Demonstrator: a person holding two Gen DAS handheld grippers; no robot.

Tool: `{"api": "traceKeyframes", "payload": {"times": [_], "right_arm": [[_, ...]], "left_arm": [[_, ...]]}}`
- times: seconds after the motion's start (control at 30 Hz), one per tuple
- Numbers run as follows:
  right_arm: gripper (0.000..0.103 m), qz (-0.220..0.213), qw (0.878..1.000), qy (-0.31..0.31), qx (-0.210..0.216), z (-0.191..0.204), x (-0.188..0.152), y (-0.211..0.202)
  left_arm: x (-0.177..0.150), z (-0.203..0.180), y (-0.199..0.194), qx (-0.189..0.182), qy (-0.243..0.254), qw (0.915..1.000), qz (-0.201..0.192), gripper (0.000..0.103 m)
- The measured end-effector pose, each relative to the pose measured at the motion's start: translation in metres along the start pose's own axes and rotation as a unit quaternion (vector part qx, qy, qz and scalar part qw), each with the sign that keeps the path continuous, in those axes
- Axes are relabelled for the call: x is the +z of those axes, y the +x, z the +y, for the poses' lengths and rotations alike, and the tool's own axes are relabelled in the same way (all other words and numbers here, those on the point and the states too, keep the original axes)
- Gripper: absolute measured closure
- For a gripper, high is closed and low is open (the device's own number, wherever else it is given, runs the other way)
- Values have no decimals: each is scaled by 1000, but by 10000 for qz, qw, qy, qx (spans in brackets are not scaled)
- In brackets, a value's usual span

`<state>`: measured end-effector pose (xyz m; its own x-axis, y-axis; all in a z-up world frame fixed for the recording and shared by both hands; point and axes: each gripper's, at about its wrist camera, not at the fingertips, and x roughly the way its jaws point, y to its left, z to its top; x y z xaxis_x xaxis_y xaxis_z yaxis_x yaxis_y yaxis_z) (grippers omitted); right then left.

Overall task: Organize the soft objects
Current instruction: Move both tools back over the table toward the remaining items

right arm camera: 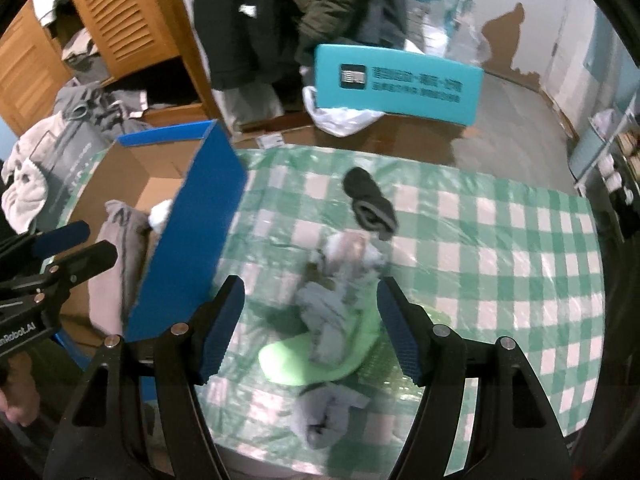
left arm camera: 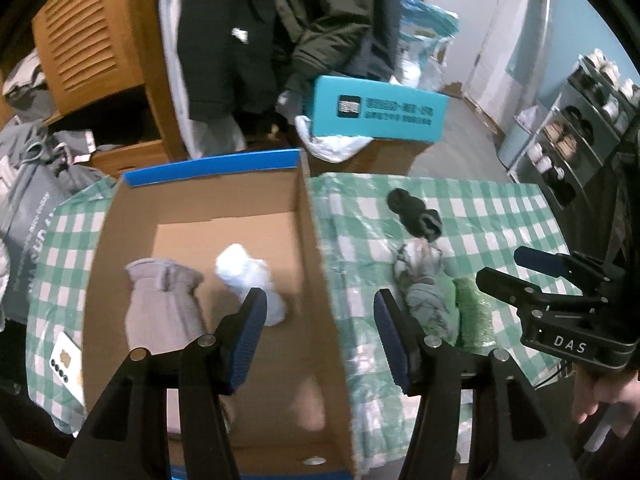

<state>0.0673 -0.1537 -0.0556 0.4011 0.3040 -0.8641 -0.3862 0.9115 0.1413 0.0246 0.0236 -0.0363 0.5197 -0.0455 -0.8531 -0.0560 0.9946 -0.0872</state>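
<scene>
While tilted steeply down, left gripper [left arm camera: 320, 312] straddles the cardboard box [left arm camera: 320, 248] wall, jaws spread, empty; right gripper [right arm camera: 311, 312] jaws spread above grey socks [right arm camera: 324, 320].

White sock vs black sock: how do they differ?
The white sock lies inside the cardboard box; the black sock lies out on the checked tablecloth. White is pale and bunched in one lump; black is dark and stretched longer. Neither is held.
</scene>
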Motion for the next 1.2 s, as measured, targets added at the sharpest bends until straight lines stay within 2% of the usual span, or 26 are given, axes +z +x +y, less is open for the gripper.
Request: {"api": "traceKeyframes", "payload": {"times": [0.1, 0.5, 0.57, 0.9, 1.2], "right_arm": [[33, 7, 9999, 153, -52, -17, -4, 0], [33, 235, 9970, 699, -243, -72, -23, 12], [33, 292, 9963, 763, -279, -78, -25, 17], [33, 688, 9925, 891, -485, -96, -39, 54], [33, 962, 9910, 794, -493, -99, -49, 87]], "left_arm": [[2, -17, 6, -48, 140, 9999, 48, 42], [3, -66, 37, -161, 510, 9979, 366, 40], [2, -70, 45, -204, 474, 9975, 479, 37], [2, -74, 86, -312, 122, 9956, 876, 37], [1, -85, 113, -249, 200, 9931, 1124, 37]]}}
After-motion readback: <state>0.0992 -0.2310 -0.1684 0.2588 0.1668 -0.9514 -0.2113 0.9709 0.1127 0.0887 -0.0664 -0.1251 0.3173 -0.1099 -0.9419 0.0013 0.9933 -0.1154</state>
